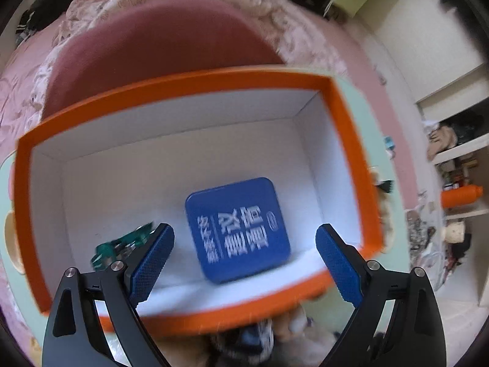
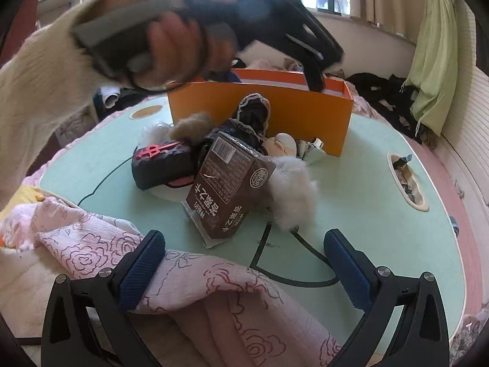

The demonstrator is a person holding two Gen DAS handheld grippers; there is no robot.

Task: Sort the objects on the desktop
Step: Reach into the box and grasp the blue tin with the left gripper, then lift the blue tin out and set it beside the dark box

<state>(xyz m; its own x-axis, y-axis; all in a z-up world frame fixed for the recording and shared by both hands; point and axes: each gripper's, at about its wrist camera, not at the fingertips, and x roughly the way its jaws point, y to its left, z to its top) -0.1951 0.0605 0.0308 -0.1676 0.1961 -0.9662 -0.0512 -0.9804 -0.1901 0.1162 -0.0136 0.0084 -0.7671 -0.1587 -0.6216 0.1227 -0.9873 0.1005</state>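
Note:
My left gripper (image 1: pixel 244 257) is open and empty above the orange box (image 1: pixel 189 82), which has a white inside. A blue tin with white lettering (image 1: pixel 238 229) lies flat on the box floor between my fingers. A small green item (image 1: pixel 122 247) lies in the box beside my left finger. In the right wrist view the orange box (image 2: pixel 290 113) stands at the back of the mint-green table (image 2: pixel 366 189), with the left gripper's jaws dipping into it. My right gripper (image 2: pixel 244 263) is open and empty at the table's near edge. A brown carton (image 2: pixel 229 189) stands before it.
Around the carton lie a black pouch with a red mark (image 2: pixel 162 162), a white fluffy toy (image 2: pixel 290 192), a doll in dark clothes (image 2: pixel 253 116) and a brown pom-pom (image 2: pixel 192 125). Pink floral cloth (image 2: pixel 183 278) drapes over the near edge under my right gripper.

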